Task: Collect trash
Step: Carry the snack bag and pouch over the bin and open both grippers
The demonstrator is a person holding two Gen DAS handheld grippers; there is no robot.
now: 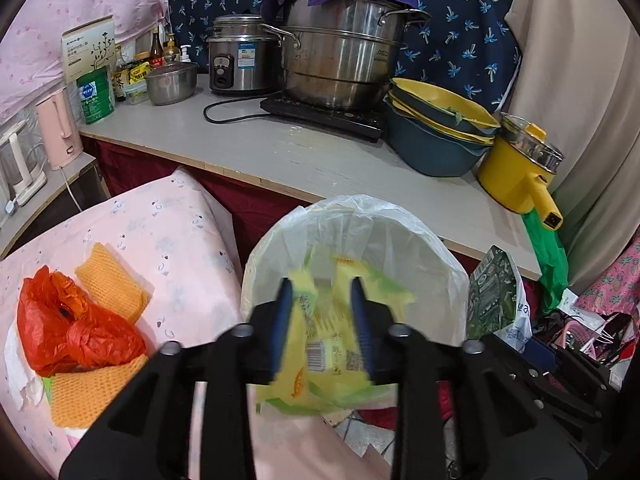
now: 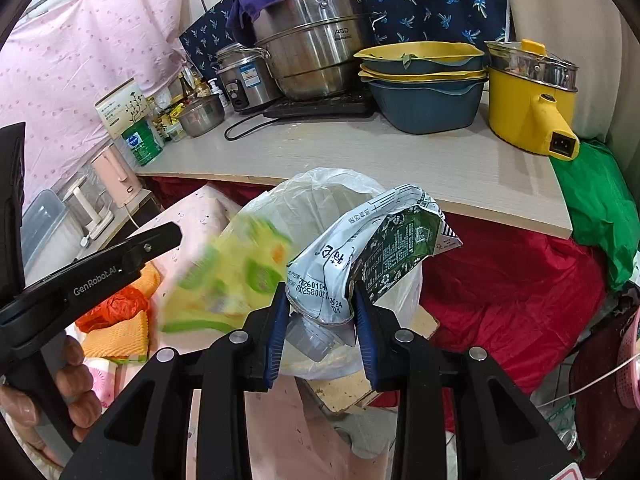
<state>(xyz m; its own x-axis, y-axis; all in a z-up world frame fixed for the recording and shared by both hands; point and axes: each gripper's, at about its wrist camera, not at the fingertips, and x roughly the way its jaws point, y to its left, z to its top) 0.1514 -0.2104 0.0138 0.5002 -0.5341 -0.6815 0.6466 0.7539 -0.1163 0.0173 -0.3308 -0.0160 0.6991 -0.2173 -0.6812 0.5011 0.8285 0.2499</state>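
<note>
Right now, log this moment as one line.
left gripper: open, yellow wrapper dropping | right gripper: shut on carton | bin bag: below

A pale wooden counter (image 1: pixel 280 148) carries a steel pot (image 1: pixel 340 48) on a black cooktop (image 1: pixel 320 114). Stacked bowls (image 1: pixel 436 128) and a yellow cooker (image 1: pixel 520 172) stand beside it.

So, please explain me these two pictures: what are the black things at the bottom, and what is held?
No robot here: a person holds a black two-finger tool in each hand, each with a camera looking along its fingers. In the left view, the left tool stands open over the white bag-lined bin, a blurred yellow wrapper between its fingers. In the right view, the right tool grips a crumpled green carton. An orange bag lies beside the bin.
</note>
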